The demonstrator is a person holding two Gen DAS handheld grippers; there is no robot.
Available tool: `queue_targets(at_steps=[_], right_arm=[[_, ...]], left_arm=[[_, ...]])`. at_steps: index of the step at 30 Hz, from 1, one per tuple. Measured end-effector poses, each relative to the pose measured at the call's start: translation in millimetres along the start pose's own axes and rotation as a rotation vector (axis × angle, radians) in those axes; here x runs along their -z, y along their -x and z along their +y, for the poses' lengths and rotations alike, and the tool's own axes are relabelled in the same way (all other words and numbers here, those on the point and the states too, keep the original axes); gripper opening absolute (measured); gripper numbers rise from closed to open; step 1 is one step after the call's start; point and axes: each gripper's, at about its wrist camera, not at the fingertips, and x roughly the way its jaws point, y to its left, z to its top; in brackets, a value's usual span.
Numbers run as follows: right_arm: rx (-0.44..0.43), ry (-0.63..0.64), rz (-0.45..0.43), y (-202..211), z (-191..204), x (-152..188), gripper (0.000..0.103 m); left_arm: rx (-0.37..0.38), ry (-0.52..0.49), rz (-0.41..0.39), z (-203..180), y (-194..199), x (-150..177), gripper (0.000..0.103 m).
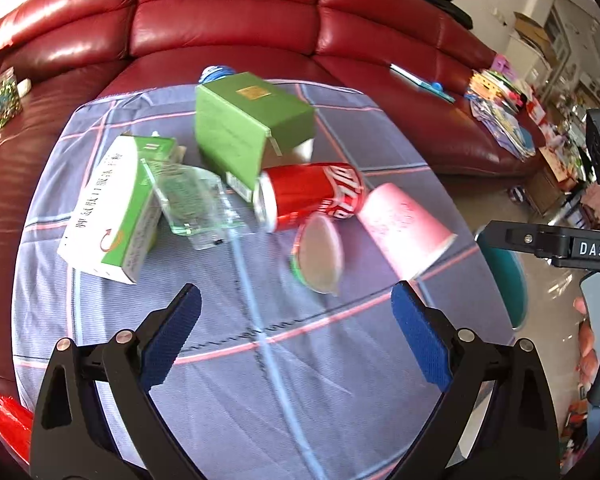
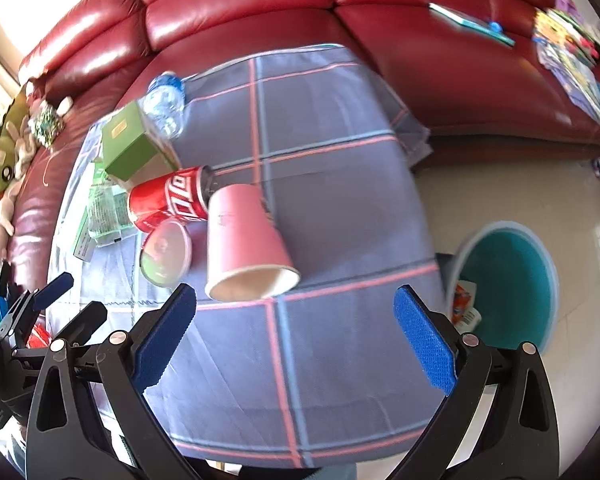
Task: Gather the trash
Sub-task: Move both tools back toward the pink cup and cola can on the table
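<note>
Trash lies on a table under a blue checked cloth (image 1: 228, 360) (image 2: 320, 360). A red soda can (image 1: 310, 194) (image 2: 166, 200) lies on its side, touching a tipped pink paper cup (image 1: 404, 228) (image 2: 244, 244). In front of the can is a small green-rimmed cup (image 1: 320, 256) (image 2: 166, 254). A green box (image 1: 248, 128) (image 2: 130, 144), a white and green carton (image 1: 108, 212), a clear plastic wrapper (image 1: 196, 204) (image 2: 104, 210) and a water bottle (image 2: 164, 100) lie further back. My left gripper (image 1: 296, 308) and right gripper (image 2: 296, 306) hover open above the cloth, short of the trash, holding nothing.
A teal waste bin (image 2: 504, 284) (image 1: 504, 276) with some litter inside stands on the floor right of the table. A red leather sofa (image 1: 228, 20) (image 2: 240, 8) wraps behind the table, with papers (image 1: 500, 112) on its right seat and a plush toy (image 2: 4, 148) at left.
</note>
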Motion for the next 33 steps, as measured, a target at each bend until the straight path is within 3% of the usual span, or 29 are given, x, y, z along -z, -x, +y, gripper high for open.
queue_targets(at_steps=[12, 26, 28, 29, 33], right_arm=[[0.027, 0.031, 0.072, -61, 25, -24, 0.099], [0.040, 0.076, 0.085, -81, 31, -22, 0.098], [0.043, 0.094, 0.083, -83, 33, -21, 0.083], [0.041, 0.106, 0.088, -83, 34, -20, 0.068], [0.029, 0.120, 0.071, -76, 35, -18, 0.062]], left_arm=[[-0.010, 0.032, 0.040, 26, -26, -2, 0.092], [-0.009, 0.012, 0.057, 20, -44, -2, 0.092], [-0.011, 0.008, 0.056, 19, -45, -2, 0.092], [-0.011, 0.007, 0.058, 19, -46, -2, 0.092], [-0.013, 0.007, 0.062, 17, -49, -3, 0.092]])
